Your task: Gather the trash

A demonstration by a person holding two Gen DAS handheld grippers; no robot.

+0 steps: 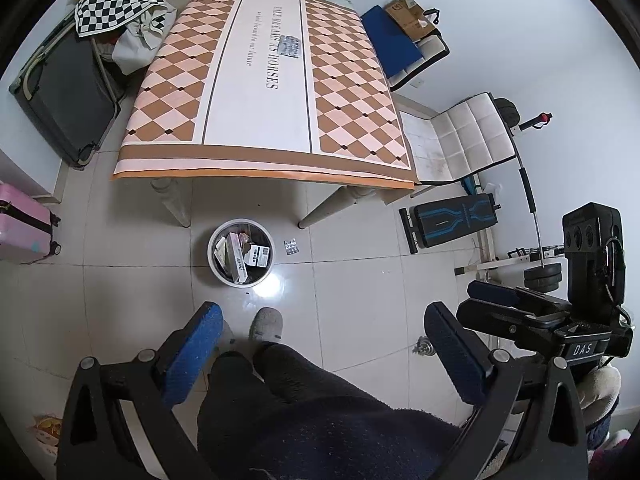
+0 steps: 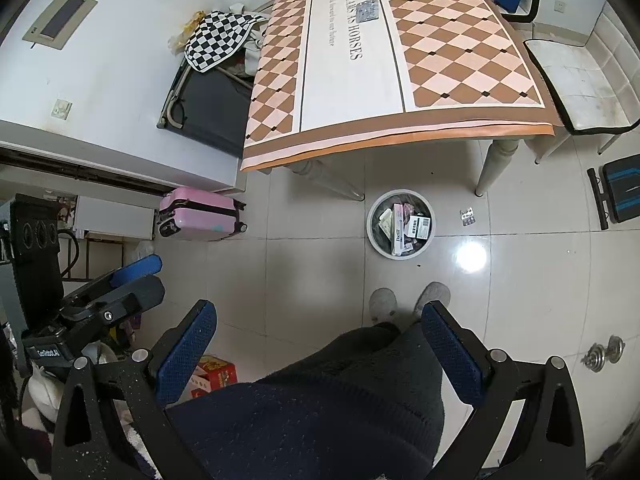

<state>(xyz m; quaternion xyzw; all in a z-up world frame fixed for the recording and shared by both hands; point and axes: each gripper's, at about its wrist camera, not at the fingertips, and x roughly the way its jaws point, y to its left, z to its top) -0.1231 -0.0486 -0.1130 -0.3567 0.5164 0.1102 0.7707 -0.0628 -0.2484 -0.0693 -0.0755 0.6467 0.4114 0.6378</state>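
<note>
Trash fills a round white bin [image 1: 240, 251] on the tiled floor [image 1: 360, 280], centre of the frame, below the near edge of the desk [image 1: 272, 92]. One blister pack [image 1: 291, 247] lies just right of the bin, another [image 1: 290, 46] on the checkered desk cover. Left gripper [image 1: 320, 344] and right gripper [image 2: 320, 336] hang above with jaws wide apart, empty. A pink suitcase [image 2: 200, 212] stands at left.

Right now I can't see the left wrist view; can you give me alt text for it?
A round white bin holding boxes and wrappers stands on the tiled floor before a table, with a pill pack lying just right of it and another pill pack on the tabletop. The left gripper frames the bottom, jaws wide open and empty, above the person's slippers.
</note>
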